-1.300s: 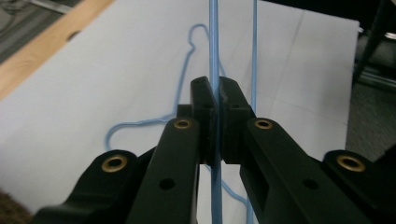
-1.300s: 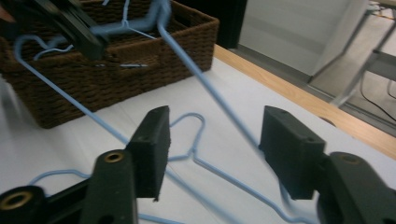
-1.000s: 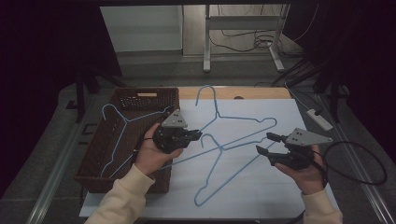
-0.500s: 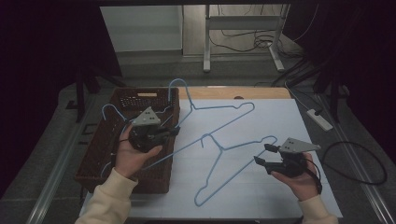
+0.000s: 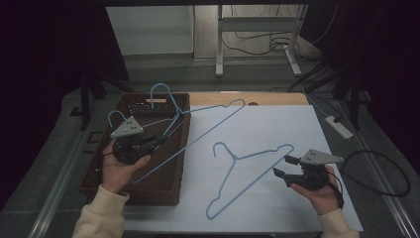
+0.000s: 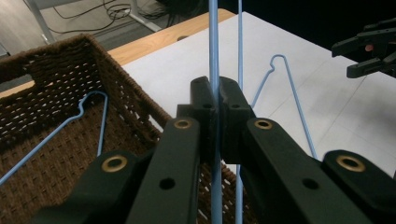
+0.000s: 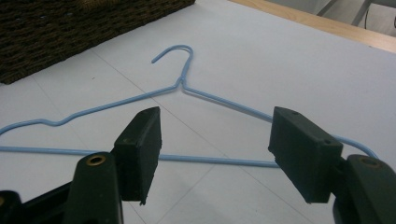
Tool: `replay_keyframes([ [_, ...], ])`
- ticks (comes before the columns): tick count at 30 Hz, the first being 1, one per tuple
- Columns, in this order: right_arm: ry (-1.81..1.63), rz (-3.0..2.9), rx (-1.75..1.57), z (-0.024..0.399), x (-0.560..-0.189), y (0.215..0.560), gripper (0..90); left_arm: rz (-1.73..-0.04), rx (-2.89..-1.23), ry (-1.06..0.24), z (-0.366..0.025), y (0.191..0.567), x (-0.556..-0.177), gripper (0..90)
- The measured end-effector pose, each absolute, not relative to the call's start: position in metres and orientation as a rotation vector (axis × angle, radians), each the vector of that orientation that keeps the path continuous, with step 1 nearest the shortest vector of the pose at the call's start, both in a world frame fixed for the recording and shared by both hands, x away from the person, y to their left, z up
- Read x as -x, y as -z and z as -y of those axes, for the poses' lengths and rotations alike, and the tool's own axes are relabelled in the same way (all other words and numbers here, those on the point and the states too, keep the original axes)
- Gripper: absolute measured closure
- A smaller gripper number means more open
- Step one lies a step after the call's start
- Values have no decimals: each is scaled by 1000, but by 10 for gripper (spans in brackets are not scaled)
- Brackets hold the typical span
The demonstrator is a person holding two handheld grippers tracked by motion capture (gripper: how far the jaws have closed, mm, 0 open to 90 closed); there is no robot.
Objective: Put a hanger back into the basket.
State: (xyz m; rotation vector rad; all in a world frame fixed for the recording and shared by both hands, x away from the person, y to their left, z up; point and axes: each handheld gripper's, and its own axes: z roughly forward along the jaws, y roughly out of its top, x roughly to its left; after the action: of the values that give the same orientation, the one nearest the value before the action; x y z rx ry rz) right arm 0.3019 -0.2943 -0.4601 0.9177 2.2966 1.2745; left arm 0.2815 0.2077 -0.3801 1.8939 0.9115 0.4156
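My left gripper (image 5: 159,140) is shut on the wire of a blue hanger (image 5: 213,121) and holds it tilted above the brown wicker basket (image 5: 171,191). In the left gripper view the pads (image 6: 205,100) pinch that wire (image 6: 213,42). Another blue hanger (image 5: 115,117) lies in the basket (image 6: 46,60), seen also as a hanger (image 6: 88,100) on the weave. A third blue hanger (image 5: 242,168) lies flat on the white sheet (image 5: 277,124). My right gripper (image 5: 283,166) stands open just right of it. In the right gripper view its jaws (image 7: 217,116) straddle the bottom bar of that hanger (image 7: 182,79) without pinching it.
The basket (image 7: 70,28) fills the table's left side. A white power strip (image 5: 339,126) lies off the right edge. The right gripper's cable (image 5: 381,168) loops to the right. The other gripper (image 6: 369,51) shows far off in the left gripper view.
The left gripper has carried its hanger leftwards off the sheet to above the basket. The right gripper has sunk toward the hanger that stays on the sheet.
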Motion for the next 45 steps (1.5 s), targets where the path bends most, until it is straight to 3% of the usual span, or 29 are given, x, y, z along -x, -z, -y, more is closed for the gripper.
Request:
replay_keyframes([
  [45, -1219, -2348, -945, 295, -305, 473, 340, -1195, -1808, -551, -304, 401, -278, 867],
])
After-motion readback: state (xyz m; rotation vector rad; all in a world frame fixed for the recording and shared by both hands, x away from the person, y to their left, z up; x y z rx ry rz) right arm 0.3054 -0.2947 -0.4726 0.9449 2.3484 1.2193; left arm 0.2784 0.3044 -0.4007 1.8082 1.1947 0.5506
